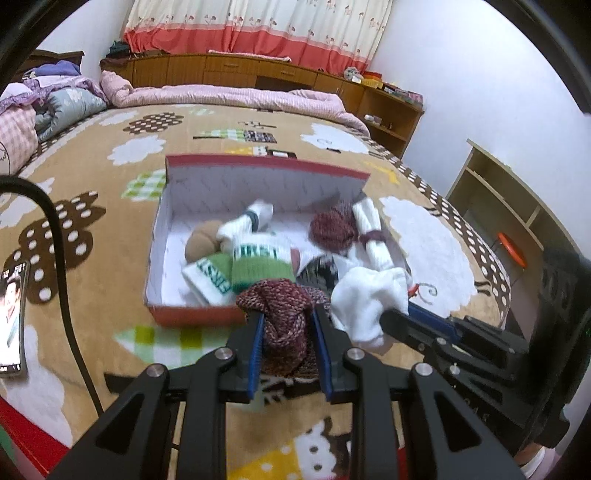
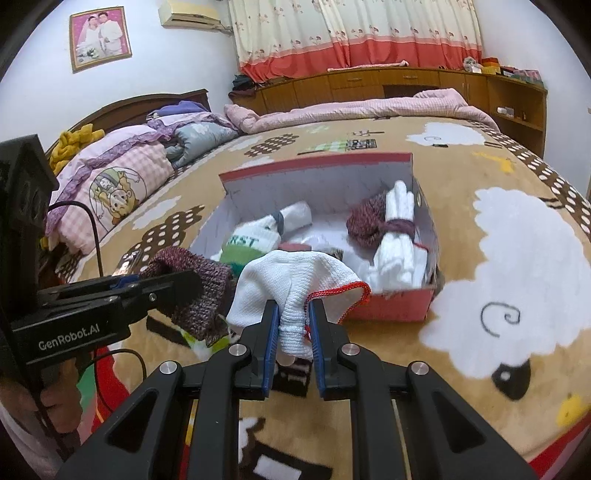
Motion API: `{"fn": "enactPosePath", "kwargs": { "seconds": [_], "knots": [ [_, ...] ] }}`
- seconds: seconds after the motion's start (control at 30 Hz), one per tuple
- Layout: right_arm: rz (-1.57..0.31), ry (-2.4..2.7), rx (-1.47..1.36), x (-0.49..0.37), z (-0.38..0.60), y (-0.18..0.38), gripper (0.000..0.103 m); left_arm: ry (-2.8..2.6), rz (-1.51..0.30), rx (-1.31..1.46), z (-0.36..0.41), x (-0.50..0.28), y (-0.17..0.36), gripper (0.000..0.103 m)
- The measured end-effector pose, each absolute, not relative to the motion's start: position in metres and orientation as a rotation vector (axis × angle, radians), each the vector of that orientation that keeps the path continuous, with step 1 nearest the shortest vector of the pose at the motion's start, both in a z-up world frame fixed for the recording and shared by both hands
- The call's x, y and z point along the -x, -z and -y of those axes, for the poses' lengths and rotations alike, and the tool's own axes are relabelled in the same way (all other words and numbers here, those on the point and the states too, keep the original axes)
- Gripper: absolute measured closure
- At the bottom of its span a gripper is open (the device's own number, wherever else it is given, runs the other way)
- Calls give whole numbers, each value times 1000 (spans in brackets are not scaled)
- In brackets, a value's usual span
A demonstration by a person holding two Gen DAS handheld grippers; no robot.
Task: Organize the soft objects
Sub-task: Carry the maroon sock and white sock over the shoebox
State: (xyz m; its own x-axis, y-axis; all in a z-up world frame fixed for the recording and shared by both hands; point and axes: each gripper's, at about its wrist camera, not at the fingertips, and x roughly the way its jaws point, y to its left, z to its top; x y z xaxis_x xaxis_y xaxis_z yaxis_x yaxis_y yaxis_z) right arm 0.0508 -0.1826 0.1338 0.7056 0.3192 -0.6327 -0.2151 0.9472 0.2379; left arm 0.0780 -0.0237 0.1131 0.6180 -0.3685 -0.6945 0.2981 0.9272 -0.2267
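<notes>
The left gripper point(image 1: 288, 332) is clenched on a limp maroon knit sock point(image 1: 284, 306), the right gripper point(image 2: 293, 325) on a white sock point(image 2: 295, 280). Both look light and floppy, so a mid-fabric pinch holds best above the red box point(image 1: 192, 314).

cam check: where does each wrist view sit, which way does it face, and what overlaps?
Left wrist: sits on the left gripper, looking forward and down along its fingers at the maroon knit sock they clamp, with the red box on the bed beyond; the right gripper enters from the right.
Right wrist: sits on the right gripper, facing the same box, clamping the white sock; the left gripper and a hand show at left.
Shared: box, both socks, curtain.
</notes>
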Motion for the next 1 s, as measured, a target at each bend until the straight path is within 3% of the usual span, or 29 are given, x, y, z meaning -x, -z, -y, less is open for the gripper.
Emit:
{"fn": "enactPosePath", "kwargs": {
  "seconds": [0.5, 1.0],
  "knots": [
    [-669, -297, -131, -91, 180, -155, 85, 355, -750, 61, 38, -126, -134, 78],
    [-675, -266, -156, -136, 183, -139, 85, 326, -756, 67, 48, -172, -119, 78]
  ]
}}
